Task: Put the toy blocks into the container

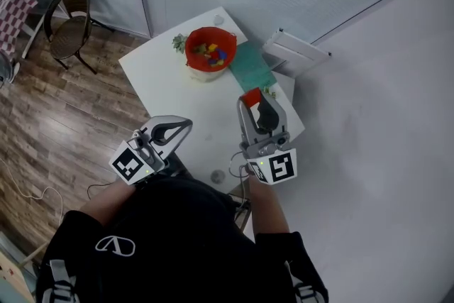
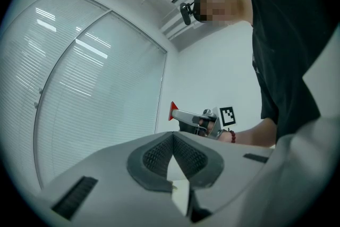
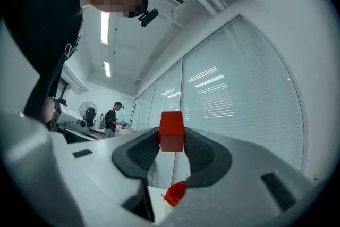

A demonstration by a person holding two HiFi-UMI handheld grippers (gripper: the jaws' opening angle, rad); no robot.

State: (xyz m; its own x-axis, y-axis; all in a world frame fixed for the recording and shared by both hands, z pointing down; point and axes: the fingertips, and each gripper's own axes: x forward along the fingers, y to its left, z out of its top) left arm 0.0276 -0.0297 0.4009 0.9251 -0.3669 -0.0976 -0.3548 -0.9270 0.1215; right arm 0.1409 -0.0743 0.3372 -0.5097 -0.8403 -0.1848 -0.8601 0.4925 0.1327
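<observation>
— Right gripper view: 1 red block (image 3: 171,127) clamped in the right gripper (image 3: 171,138), well short of the red bowl (image 1: 189,52).
— Left gripper (image 2: 172,136) pinched closed, empty. Next, I'd guess: carry it over the bowl, then let go.

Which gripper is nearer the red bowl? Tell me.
Right. The right gripper, clamping a red block, is toward the person and right of the red bowl; the left gripper, shut and empty, is farther back toward the person.

We find the bowl (image 1: 193,60) on the table (image 1: 167,85): blocks (image 1: 213,53) in it, mat (image 1: 250,64) just right, chair (image 1: 69,21) well left, left gripper (image 1: 186,123) and right gripper (image 1: 252,101) nearer us, the latter's jaws around a block (image 3: 171,131).
</observation>
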